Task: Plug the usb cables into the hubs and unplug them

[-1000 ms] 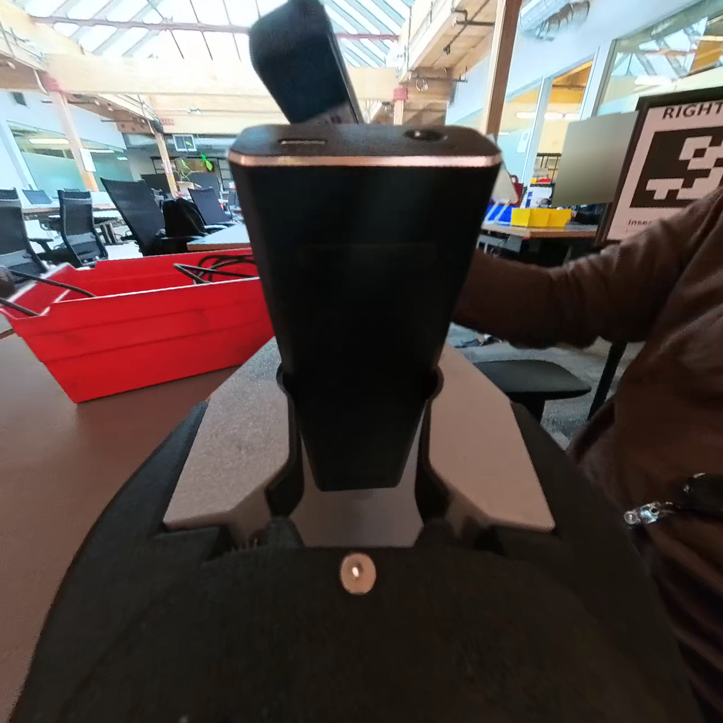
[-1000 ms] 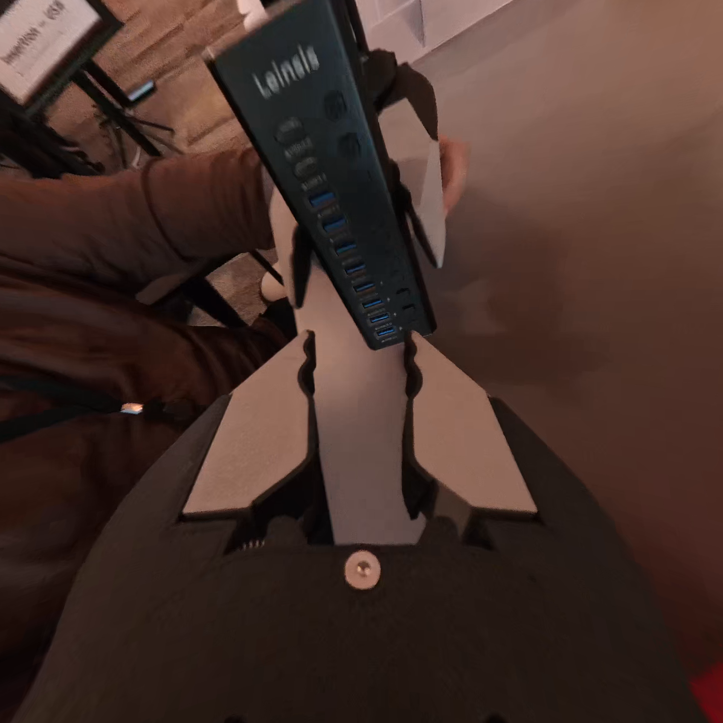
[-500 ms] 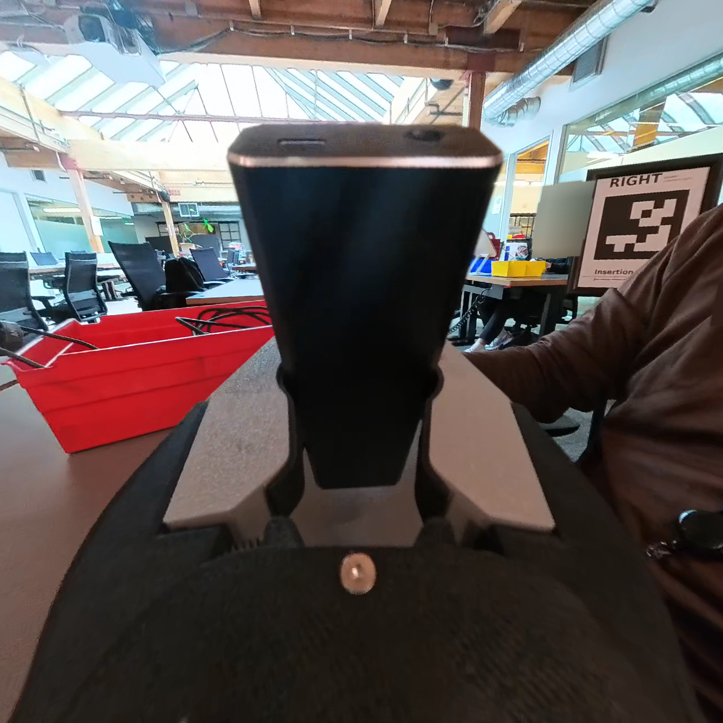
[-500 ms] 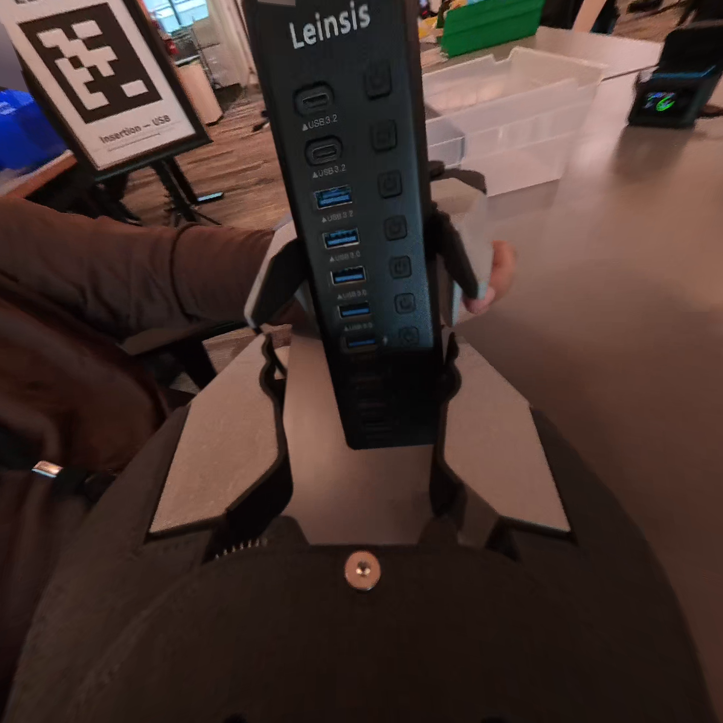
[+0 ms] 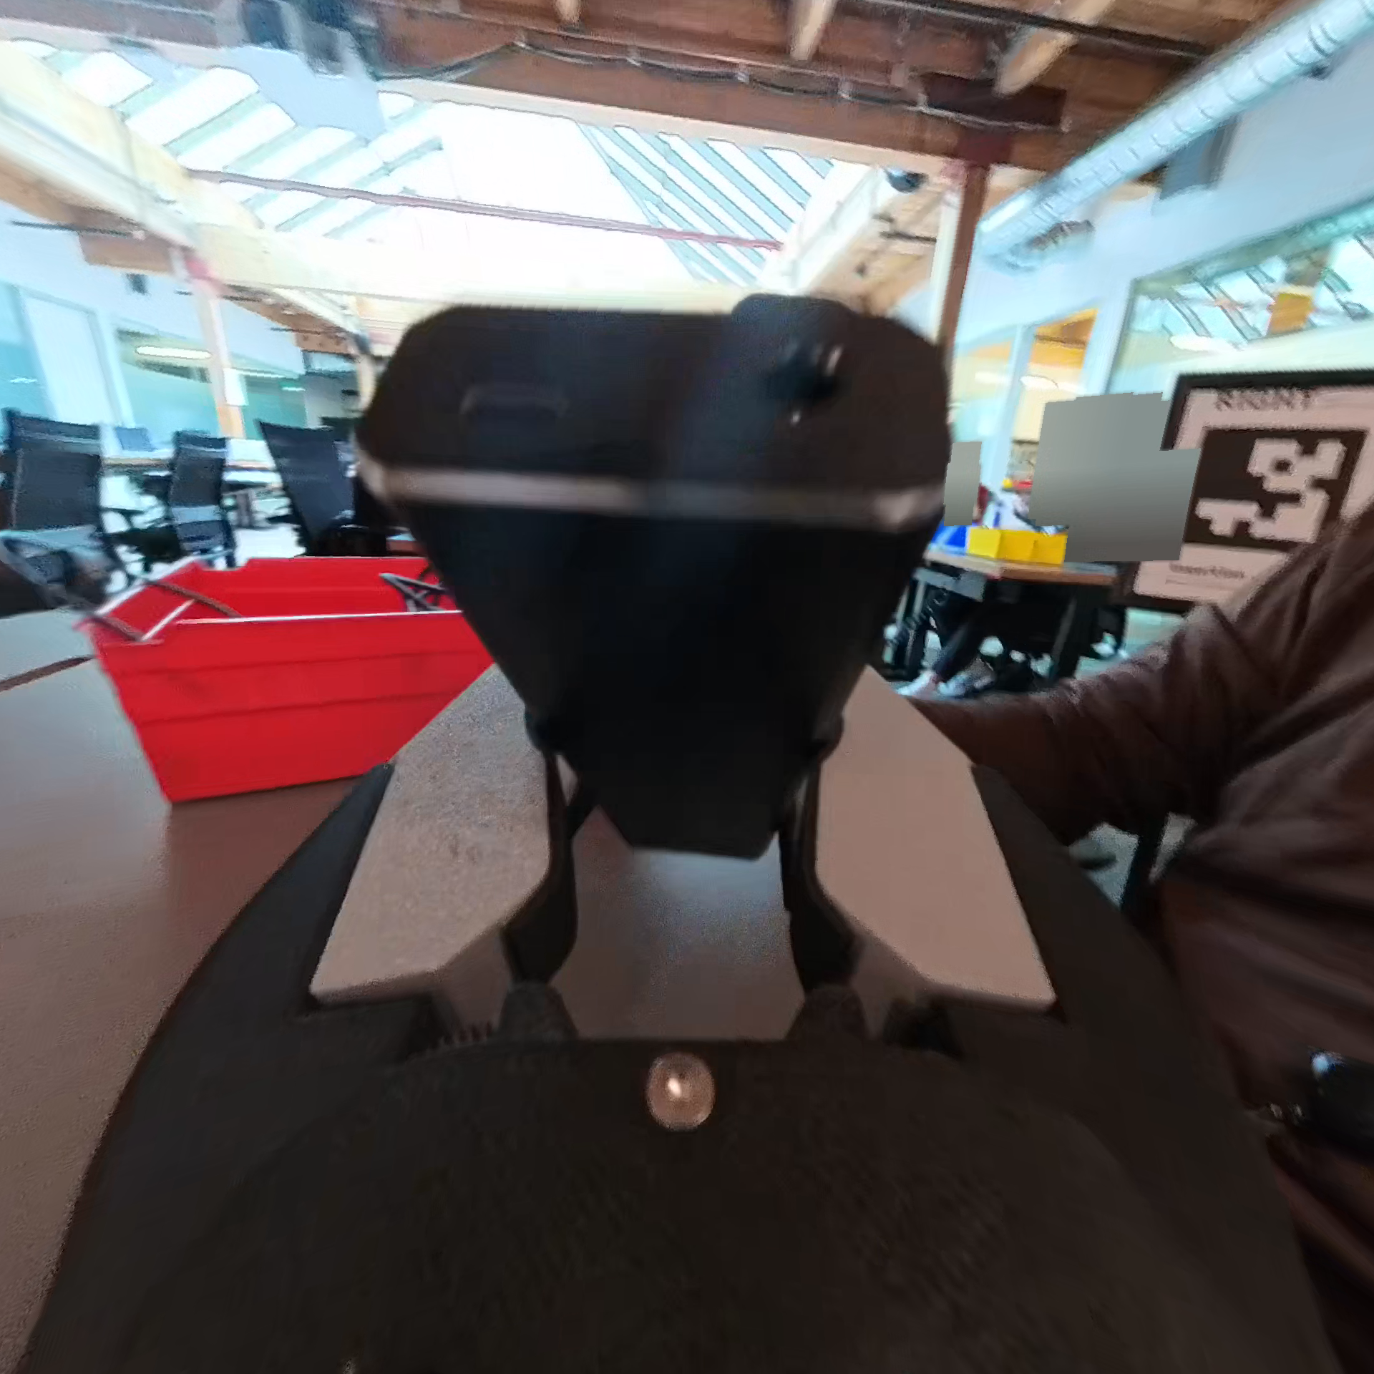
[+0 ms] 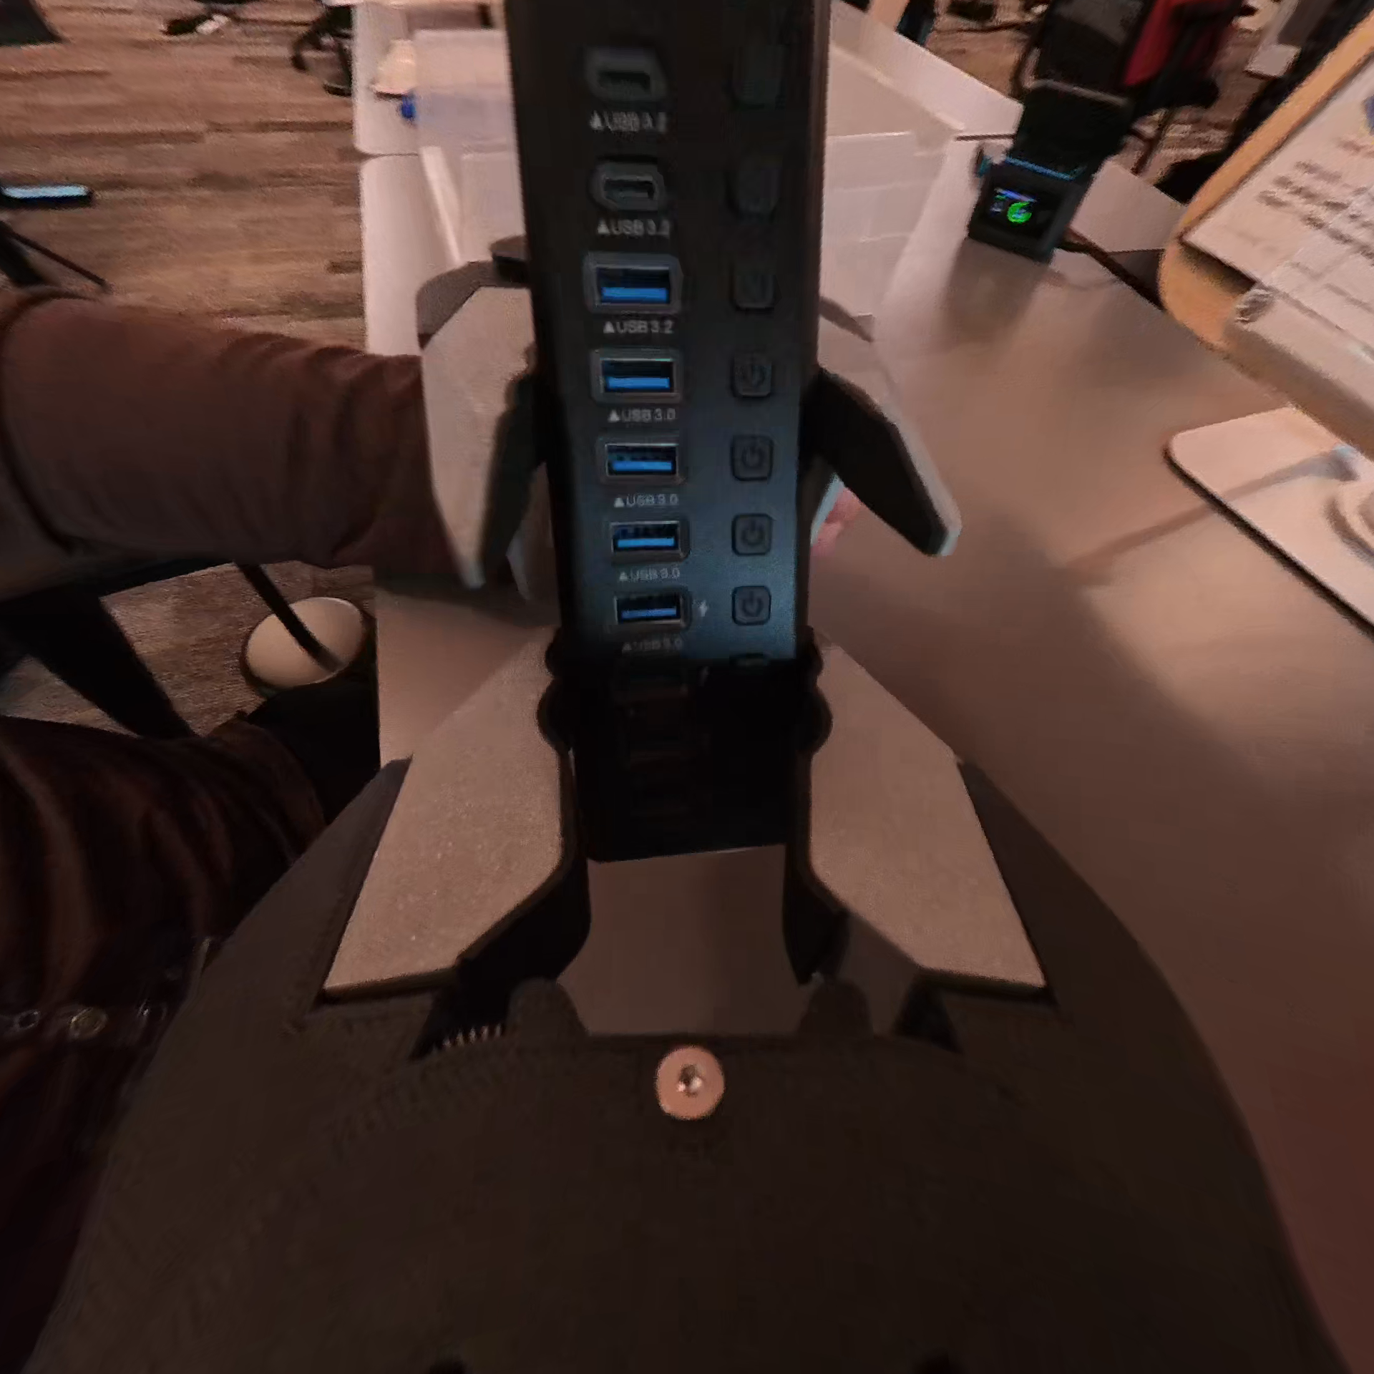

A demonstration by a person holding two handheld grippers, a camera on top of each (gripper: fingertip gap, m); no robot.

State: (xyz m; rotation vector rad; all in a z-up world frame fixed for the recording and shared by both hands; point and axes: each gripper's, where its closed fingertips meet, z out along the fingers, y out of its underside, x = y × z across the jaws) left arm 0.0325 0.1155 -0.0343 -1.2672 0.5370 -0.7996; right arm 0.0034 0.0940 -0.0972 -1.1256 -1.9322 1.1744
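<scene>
One long black USB hub [image 6: 691,416], with a row of blue ports and round buttons, is held in the air by both grippers. My right gripper [image 6: 682,691] is shut on its near end. My left gripper's fingers [image 6: 877,461] clamp the hub farther up in the right wrist view. In the left wrist view the hub [image 5: 662,565] stands end-on and blurred, and my left gripper [image 5: 680,743] is shut on it. No cable is plugged into the ports I can see.
A red bin [image 5: 282,691] holding dark cables sits on the brown table [image 5: 74,855] to the left. Clear plastic bins [image 6: 892,171], a small black device with a lit screen [image 6: 1018,212] and a flat white stand base [image 6: 1264,476] lie beyond. A person's brown sleeve [image 6: 186,431] is close.
The hub's near end has slid in between my right gripper's fingers, which now grip it. The right wrist view has swung upright along the hub. The hub has tilted a little in the left gripper.
</scene>
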